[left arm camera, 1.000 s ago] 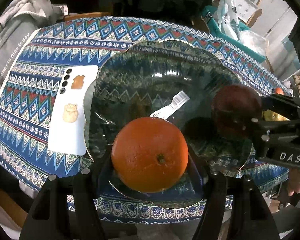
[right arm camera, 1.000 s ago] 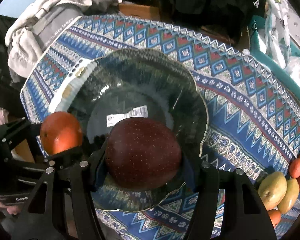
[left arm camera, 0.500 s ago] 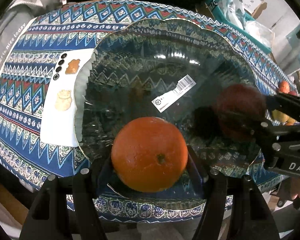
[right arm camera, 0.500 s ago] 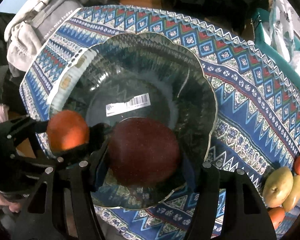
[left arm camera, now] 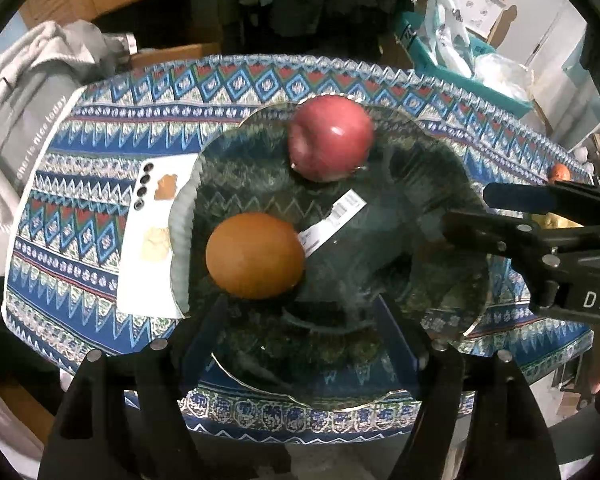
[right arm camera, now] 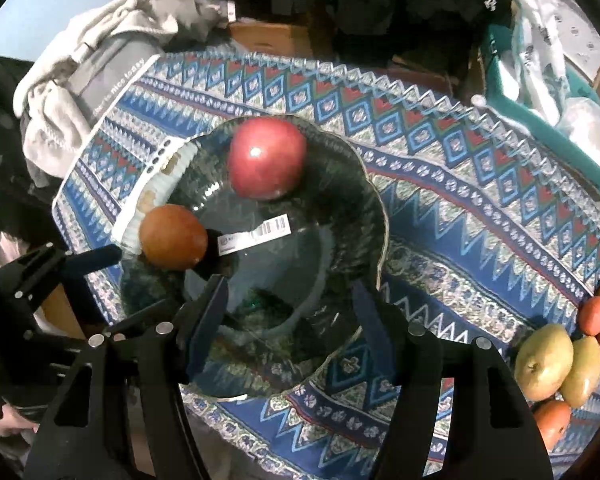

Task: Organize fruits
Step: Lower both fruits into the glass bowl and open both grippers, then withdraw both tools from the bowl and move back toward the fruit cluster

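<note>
bowl: clear glass bowl (left arm camera: 452, 312) (right arm camera: 374, 216) with a wavy rim is sitting on the surface (left arm camera: 100, 184) (right arm camera: 480, 208), which is wearing a blue patterned cloth; a barcode sticker (left arm camera: 332, 220) (right arm camera: 256, 234) is showing through its base
bowl contents: an orange (left arm camera: 255, 255) (right arm camera: 173, 237) and a red apple (left arm camera: 331, 137) (right arm camera: 266, 157), two pieces, lying apart from each other
orange: resting at the bowl's left side, just beside the sticker's end
apple: resting at the far side of the bowl, against the wall near the rim, glare spot on top
left claw: (left arm camera: 300, 320) fingers are standing wide apart over the near part of the bowl, gripping nothing; the orange is lying just beyond the left fingertip
right claw: (right arm camera: 288, 300) (left arm camera: 480, 208) fingers are standing apart over the bowl's near half, holding nothing; in the left view it is reaching in from the right over the rim
loose fruit: a pile (right arm camera: 568, 364) is lying on the cloth at the right edge, well apart from the bowl, yellow-green pieces with orange and red ones beside them
phone: white phone (left arm camera: 148, 236) is lying face down on the cloth, partly tucked under the bowl's left rim
clothes: grey clothes (left arm camera: 24, 92) (right arm camera: 100, 60) are heaped at the far left end of the surface
</note>
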`<state>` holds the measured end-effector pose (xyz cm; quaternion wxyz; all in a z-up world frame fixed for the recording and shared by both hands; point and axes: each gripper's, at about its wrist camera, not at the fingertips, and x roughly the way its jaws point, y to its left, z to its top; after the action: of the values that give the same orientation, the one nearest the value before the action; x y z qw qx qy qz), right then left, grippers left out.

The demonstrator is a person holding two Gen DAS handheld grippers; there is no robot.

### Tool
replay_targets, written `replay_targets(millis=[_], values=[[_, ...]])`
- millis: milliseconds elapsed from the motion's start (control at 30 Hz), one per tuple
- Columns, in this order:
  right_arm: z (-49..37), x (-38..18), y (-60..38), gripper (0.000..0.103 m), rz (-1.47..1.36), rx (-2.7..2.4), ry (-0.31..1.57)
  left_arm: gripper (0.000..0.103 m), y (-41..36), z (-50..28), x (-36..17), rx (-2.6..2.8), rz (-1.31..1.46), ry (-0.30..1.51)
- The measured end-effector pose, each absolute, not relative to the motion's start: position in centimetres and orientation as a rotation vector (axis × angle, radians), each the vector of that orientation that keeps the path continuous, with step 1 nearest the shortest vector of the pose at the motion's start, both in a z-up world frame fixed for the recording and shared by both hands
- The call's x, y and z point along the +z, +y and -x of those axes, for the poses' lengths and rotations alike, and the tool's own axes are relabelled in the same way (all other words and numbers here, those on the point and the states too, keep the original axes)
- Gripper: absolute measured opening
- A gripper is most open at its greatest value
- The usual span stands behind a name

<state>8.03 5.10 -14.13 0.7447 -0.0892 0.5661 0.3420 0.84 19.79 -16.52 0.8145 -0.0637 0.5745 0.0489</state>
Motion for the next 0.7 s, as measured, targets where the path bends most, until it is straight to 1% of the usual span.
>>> replay_targets(millis=[133, 200, 367, 700], values=[[-7.7, -12.5, 4.2, 0.067, 0.209, 0.725, 1.186, 0.077, 19.4, -0.6, -15.1, 0.104, 0.123, 1.186], [-7.6, -11.7, 3.6, 0.070, 0.219, 0.710, 1.159, 0.077, 19.0, -0.6, -14.5, 0.105, 0.110, 1.167], [-7.3, -9.8, 2.0, 0.073, 0.245, 0.661, 1.101, 0.078, 17.9, -0.4, -13.2, 0.093, 0.091, 1.133], [-6.6, -6.8, -1.8, 0.085, 0.237, 0.591, 1.027, 0.081, 15.5, -0.4, -11.1, 0.049, 0.059, 1.087]])
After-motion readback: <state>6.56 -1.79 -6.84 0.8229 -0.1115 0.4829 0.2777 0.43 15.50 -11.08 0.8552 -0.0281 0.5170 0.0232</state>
